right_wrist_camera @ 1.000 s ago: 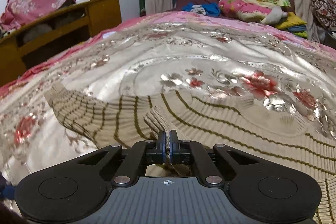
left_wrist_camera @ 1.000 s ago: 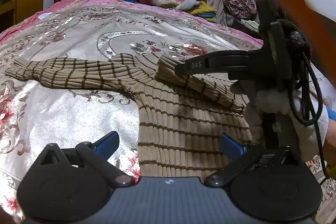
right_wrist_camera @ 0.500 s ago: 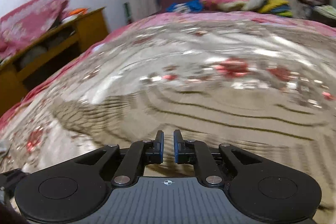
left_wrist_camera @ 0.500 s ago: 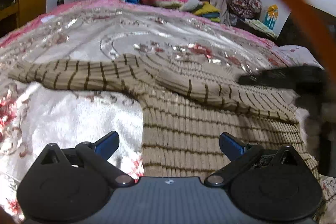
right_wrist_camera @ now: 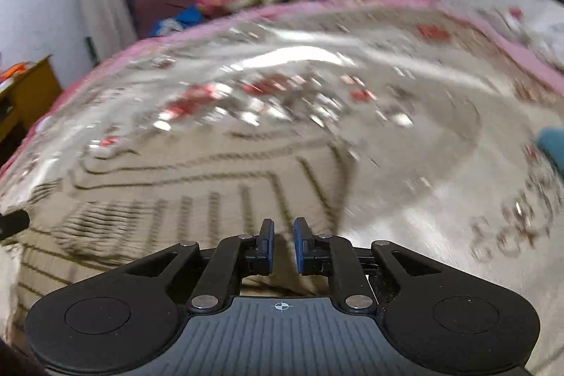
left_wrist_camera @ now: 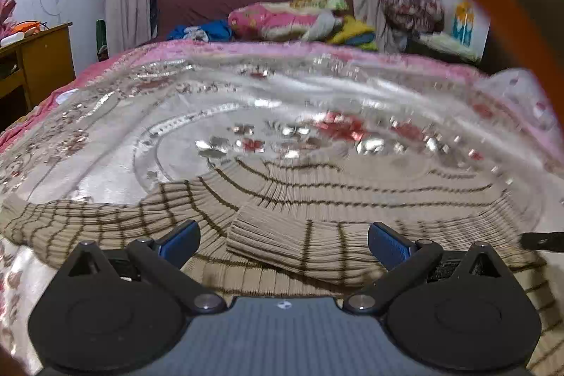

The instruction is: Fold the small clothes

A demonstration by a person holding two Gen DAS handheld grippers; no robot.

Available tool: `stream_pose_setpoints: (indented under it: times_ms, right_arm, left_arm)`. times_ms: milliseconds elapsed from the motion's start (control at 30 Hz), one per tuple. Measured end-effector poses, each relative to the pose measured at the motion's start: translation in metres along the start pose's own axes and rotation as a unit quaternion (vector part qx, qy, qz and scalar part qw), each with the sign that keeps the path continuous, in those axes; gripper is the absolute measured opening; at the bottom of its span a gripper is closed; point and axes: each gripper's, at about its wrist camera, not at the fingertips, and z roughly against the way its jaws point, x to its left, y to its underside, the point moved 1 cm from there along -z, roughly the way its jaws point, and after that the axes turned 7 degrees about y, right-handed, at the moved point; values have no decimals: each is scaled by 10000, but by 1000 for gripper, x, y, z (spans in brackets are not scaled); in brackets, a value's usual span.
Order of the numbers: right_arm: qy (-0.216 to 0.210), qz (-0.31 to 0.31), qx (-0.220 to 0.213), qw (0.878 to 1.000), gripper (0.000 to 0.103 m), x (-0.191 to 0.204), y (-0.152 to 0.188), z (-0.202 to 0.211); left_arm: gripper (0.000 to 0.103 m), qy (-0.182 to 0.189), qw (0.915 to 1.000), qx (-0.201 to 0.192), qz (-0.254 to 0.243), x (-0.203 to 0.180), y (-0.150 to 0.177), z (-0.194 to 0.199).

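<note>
A beige ribbed sweater [left_wrist_camera: 352, 196] with thin brown stripes lies flat on the bed. Its right sleeve [left_wrist_camera: 299, 245] is folded across the chest, cuff pointing left. The other sleeve [left_wrist_camera: 70, 217] stretches out to the left. My left gripper [left_wrist_camera: 282, 235] hovers open and wide over the sweater, the folded cuff lying beyond and between its blue fingers, untouched. My right gripper [right_wrist_camera: 282, 231] sits low over the sweater's [right_wrist_camera: 176, 192] right edge. Its jaws stand a narrow gap apart with nothing between them. The right wrist view is blurred.
The sweater lies on a shiny silver floral bedspread [left_wrist_camera: 246, 101] with a pink border. Pillows and bedding [left_wrist_camera: 289, 16] are piled at the headboard, and a wooden desk [left_wrist_camera: 42, 59] stands left. An orange cable [left_wrist_camera: 493, 6] crosses the upper right. A blue object [right_wrist_camera: 550, 143] is at the right edge.
My right gripper let go of the sleeve cuff, parted slightly and swept right over the sweater's edge. The sleeve now lies folded across the chest. My left gripper shifted towards it.
</note>
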Motion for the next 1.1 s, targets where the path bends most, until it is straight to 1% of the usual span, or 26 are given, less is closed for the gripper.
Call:
stream_pose_setpoints:
  times_ms: [67, 167, 200, 267, 300, 333, 367, 433, 500, 567, 667, 733, 767, 833, 900, 1000, 1100]
  right_arm:
    - [-57, -136, 2, 9999, 13, -7, 1, 0]
    - [-30, -60, 16, 10000, 13, -8, -1, 0]
    - [-33, -50, -2, 10000, 13, -8, -1, 1]
    - [-74, -122, -91, 9999, 14, -8, -4, 4]
    - [-76, -187, -177, 9996, 17, -8, -6, 6]
    - [-80, -205, -239, 9995, 20, -7, -6, 7]
    - [-52, -167, -274, 9995, 28, -6, -6, 6]
    - [103, -100, -172, 9997, 34, -2, -5, -4]
    - [28, -115, -23, 9999, 34, 0, -3, -9]
    - [31, 35, -62, 10000, 34, 7, 0, -6]
    - [136, 312, -158, 9993, 34, 14, -1, -3]
    - [224, 268, -153, 9993, 34, 14, -3, -3]
    - [226, 247, -208, 9992, 34, 15, -5, 0]
    - [213, 379, -489, 9979, 34, 24, -5, 11]
    - [54, 733, -709, 9948, 34, 45, -4, 22]
    - [-419, 1177, -644, 9901, 34, 84, 2, 24]
    - [-918, 1392, -530, 9846, 34, 121, 7, 19]
  left_arm:
    - [103, -191, 9996, 200, -104, 3, 3, -17]
    - [103, -559, 9965, 603, -122, 14, 11, -35]
    - [103, -591, 9961, 658, -76, 19, 12, -36]
    - [103, -578, 9962, 656, 41, 25, 14, -32]
    - [103, -629, 9958, 658, 22, 26, 15, -30]
    - [103, -672, 9955, 670, -22, 25, 15, -29]
    - [103, -697, 9952, 687, -61, 24, 15, -29]
    - [103, -747, 9942, 744, -189, 20, 16, -29]
    - [103, -818, 9932, 750, -354, 15, 17, -28]
    - [103, -822, 9932, 744, -356, 15, 19, -23]
    - [103, -779, 9939, 766, -152, 22, 22, -12]
    - [103, -707, 9952, 681, 32, 30, 26, 4]
    - [103, -714, 9956, 601, 124, 34, 28, 12]
    - [103, -790, 9956, 443, 244, 40, 29, 25]
    - [103, -917, 9949, 260, 337, 46, 30, 34]
    - [103, -957, 9946, 154, 383, 52, 27, 36]
    - [103, -957, 9946, 102, 395, 60, 27, 37]
